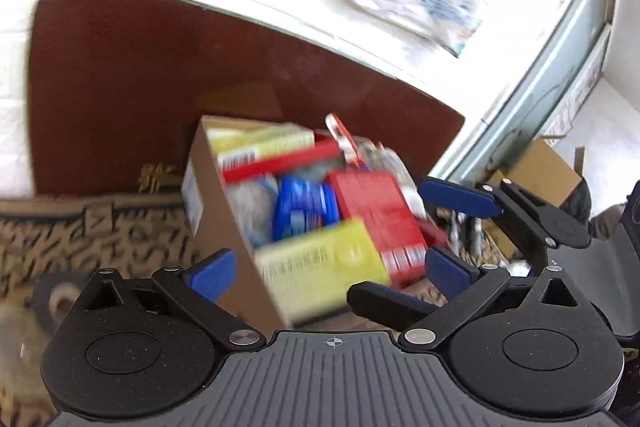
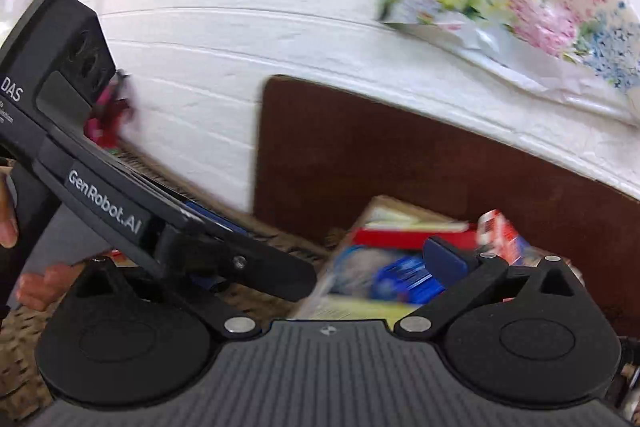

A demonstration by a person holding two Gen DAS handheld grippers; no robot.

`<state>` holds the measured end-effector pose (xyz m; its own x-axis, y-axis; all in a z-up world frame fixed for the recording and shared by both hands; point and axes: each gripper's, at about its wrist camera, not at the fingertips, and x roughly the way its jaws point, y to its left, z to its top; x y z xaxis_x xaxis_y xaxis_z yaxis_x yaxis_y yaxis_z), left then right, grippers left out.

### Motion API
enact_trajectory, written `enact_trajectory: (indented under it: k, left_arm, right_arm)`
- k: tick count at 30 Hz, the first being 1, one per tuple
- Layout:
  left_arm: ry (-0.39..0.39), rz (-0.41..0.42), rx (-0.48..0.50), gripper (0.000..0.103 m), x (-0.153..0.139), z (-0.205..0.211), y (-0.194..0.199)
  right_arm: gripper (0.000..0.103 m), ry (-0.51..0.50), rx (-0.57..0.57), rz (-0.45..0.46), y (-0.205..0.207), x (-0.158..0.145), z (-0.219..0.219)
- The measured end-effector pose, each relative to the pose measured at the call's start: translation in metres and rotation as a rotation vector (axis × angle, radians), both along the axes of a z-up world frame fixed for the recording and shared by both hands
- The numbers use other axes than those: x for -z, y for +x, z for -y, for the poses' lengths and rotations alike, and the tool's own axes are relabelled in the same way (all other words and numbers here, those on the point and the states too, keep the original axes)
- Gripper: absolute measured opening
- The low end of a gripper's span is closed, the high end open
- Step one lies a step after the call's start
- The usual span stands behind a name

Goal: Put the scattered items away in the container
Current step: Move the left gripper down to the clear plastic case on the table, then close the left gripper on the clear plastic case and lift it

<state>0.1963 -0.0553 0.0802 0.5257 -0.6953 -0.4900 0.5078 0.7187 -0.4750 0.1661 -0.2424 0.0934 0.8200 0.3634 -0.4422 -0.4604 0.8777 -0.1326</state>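
My left claw [image 1: 326, 267] is released, jaws spread wide, nothing pinched; the cardboard box [image 1: 216, 211] sits between the blue pads, no pad pressing on it; box rests on the patterned rug [image 1: 92, 227] in front of a dark brown wooden panel [image 1: 160, 75], at 12 o'clock from the left claw; inside it: a yellow-green carton [image 1: 320, 263] nearest me, a red carton [image 1: 380, 215] at its 1 o'clock, a blue packet [image 1: 304, 207] in the middle, more packs behind, all blurred; my right claw [image 1: 456, 227] is at 3 o'clock of the box, also released and empty; in the right wrist view the left claw body crosses at 9 o'clock; white bedding [image 2: 240, 27] with a floral cloth [image 2: 540, 11] lies above the panel
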Motion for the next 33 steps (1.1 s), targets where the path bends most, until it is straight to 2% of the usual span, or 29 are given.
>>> enact_trajectory:
  k: [3,7,10,14,18,21,26,29,31,33]
  left_arm:
    - [-0.012,-0.019,-0.015,0.103,0.019,-0.022,-0.035]
    - [-0.008,-0.076,-0.074,0.103,0.059,-0.057,-0.069]
    - [0.025,-0.129,-0.129,0.103,0.088,-0.075,-0.076]
    - [0.050,-0.144,-0.152,0.103,0.110,-0.082,-0.075]
    - [0.074,-0.123,-0.145,0.103,0.121,-0.074,-0.064]
    - [0.090,-0.058,-0.119,0.103,0.121,-0.066,-0.056]
    - [0.211,-0.003,-0.070,0.103,0.122,-0.049,-0.048]
    - [0.230,0.018,-0.067,0.103,0.123,-0.051,-0.053]
    - [0.234,0.013,-0.101,0.103,0.125,-0.057,-0.053]
    - [0.203,-0.072,-0.110,0.103,0.133,-0.064,-0.044]
  right_arm:
    - [0.102,0.013,-0.014,-0.025,-0.034,0.022,-0.013]
    - [0.102,0.026,0.010,-0.116,-0.068,0.068,-0.022]
    - [0.102,0.066,0.061,-0.214,-0.085,0.105,-0.024]
    - [0.102,0.158,0.160,-0.318,-0.093,0.138,-0.022]
    - [0.098,0.223,0.193,-0.361,-0.100,0.152,-0.025]
    - [0.092,0.229,0.190,-0.371,-0.100,0.156,-0.033]
    - [0.076,0.228,0.176,-0.394,-0.095,0.162,-0.041]
    - [0.076,0.231,0.174,-0.393,-0.093,0.163,-0.042]
    - [0.076,0.230,0.171,-0.391,-0.091,0.164,-0.042]
    - [0.076,0.231,0.171,-0.386,-0.088,0.165,-0.043]
